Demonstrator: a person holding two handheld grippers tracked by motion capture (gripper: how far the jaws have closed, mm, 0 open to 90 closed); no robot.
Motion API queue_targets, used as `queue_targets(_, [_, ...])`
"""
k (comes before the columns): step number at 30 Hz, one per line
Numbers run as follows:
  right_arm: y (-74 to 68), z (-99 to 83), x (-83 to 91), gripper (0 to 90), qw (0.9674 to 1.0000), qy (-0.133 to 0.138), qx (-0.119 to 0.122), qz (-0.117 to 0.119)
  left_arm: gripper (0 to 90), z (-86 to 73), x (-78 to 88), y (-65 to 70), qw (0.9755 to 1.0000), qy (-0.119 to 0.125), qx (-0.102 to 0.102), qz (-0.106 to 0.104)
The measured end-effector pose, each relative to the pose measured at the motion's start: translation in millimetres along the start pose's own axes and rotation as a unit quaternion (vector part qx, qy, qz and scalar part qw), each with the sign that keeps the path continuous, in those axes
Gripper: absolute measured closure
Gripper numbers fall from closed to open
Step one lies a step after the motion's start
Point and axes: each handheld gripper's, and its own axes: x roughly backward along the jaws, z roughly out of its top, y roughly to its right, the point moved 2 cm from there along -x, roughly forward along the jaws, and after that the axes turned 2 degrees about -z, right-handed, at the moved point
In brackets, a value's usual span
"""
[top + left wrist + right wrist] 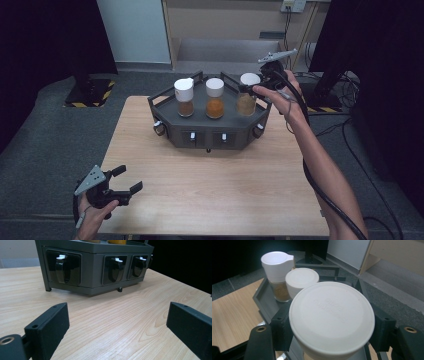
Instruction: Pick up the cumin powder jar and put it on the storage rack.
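Note:
A dark grey hexagonal rack (210,134) stands at the far middle of the wooden table and carries three white-capped spice jars. The left jar (184,97) holds brown powder and the middle jar (215,99) orange powder. My right gripper (256,89) is shut on the right jar (247,96), just under its cap. In the right gripper view the wide white cap (332,315) sits between the black fingers (280,330). I cannot tell whether this jar rests on the rack or hangs just above it. My left gripper (128,179) stands open over the table's near left corner, with nothing between its jaws.
The rack's front (92,270) has several recessed black knobs with white tabs. A bare stretch of wooden tabletop (210,185) lies between the rack and the near edge. Black curtains and a stand's base on grey floor surround the table.

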Motion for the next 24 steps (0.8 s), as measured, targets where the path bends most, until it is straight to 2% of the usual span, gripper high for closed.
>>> queue_targets(16, [10.3,-4.7,-17.1,34.0,0.9998,-0.006,-0.016,-0.014,3.3,0.0,0.0,-0.1,1.0,-0.001,0.001,0.001])
queue_targets(20, [10.5,-6.7,-21.1,34.0,0.9995,-0.012,-0.015,-0.024,3.3,-0.2,-0.3,0.3,1.0,0.0,0.0,0.0])
queue_targets(24, [13.5,-8.7,-23.3,34.0,0.9995,-0.012,-0.02,-0.023,3.3,-0.1,-0.4,0.1,1.0,-0.001,0.0,0.0])
